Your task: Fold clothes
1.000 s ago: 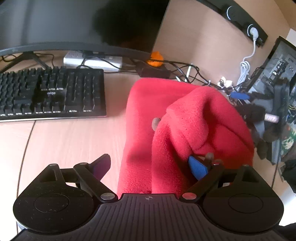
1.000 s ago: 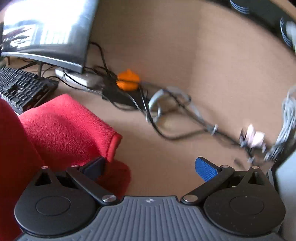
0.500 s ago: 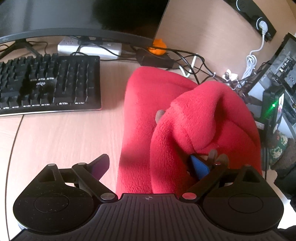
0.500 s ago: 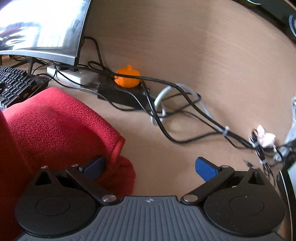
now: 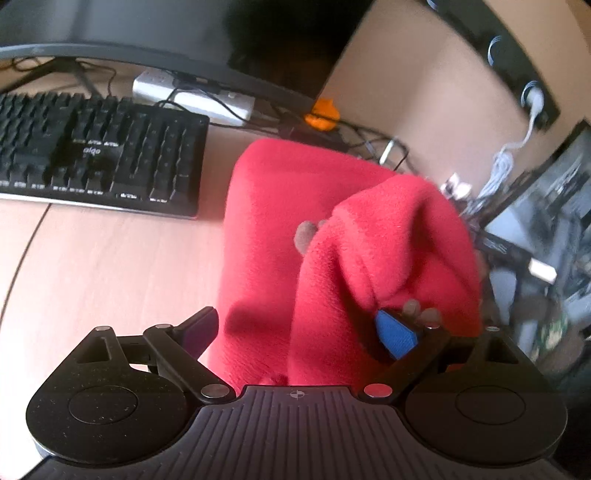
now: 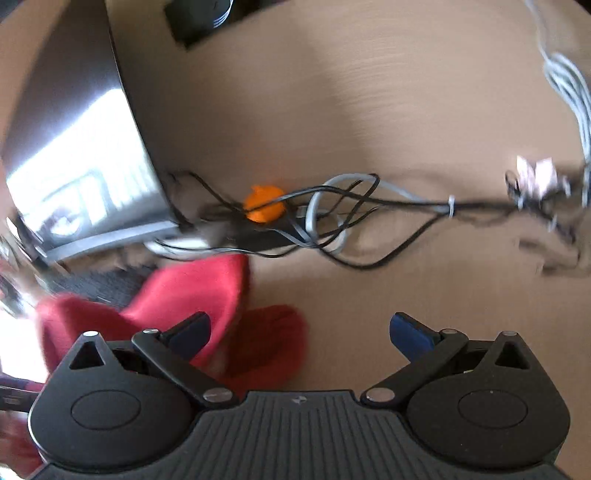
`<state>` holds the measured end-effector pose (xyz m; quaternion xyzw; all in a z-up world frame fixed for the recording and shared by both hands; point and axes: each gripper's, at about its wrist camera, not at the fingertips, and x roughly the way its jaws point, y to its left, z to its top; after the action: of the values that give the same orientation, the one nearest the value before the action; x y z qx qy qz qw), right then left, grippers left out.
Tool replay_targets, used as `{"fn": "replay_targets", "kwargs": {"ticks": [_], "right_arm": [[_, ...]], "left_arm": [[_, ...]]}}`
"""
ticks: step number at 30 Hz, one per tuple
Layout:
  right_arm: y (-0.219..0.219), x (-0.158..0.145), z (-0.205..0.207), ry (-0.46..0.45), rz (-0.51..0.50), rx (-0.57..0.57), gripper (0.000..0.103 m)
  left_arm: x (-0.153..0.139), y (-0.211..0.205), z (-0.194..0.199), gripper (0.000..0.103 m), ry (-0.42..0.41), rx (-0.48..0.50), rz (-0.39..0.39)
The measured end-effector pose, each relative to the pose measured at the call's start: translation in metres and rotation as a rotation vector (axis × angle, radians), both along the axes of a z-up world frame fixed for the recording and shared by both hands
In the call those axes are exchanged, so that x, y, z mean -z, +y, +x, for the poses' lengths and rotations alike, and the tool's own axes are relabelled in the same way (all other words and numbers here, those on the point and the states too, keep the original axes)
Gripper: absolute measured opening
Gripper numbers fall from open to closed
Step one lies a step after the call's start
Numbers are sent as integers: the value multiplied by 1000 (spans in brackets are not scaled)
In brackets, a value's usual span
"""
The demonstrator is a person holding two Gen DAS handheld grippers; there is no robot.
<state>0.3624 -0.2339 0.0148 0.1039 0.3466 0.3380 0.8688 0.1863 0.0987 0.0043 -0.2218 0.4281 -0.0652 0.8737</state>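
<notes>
Red fleece garment [image 5: 295,229] lies part-folded on the table [image 5: 110,258]. Left gripper [image 5: 295,332] and right gripper [image 6: 299,328] fingers stand wide open, gripping nothing. Risk: loose fold slumps toward cables [image 6: 343,221].

Office desk (keyboard [image 5: 99,158], monitor [image 5: 147,33]).
</notes>
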Motion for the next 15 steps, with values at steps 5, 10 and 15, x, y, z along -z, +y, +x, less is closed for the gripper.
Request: {"fn": "replay_targets", "kwargs": {"ticks": [5,10,15], "right_arm": [[-8,18,-38,138,102,-39,102],[-7,32,-61,230,179,-20,89],[20,0,-76,103,138,-85,85]], "left_arm": [[-2,-6,-8,96,-11,9,6],[0,-11,-5,66,-11,35,-4],[-23,-18,8,48,-94,124,-50]]}}
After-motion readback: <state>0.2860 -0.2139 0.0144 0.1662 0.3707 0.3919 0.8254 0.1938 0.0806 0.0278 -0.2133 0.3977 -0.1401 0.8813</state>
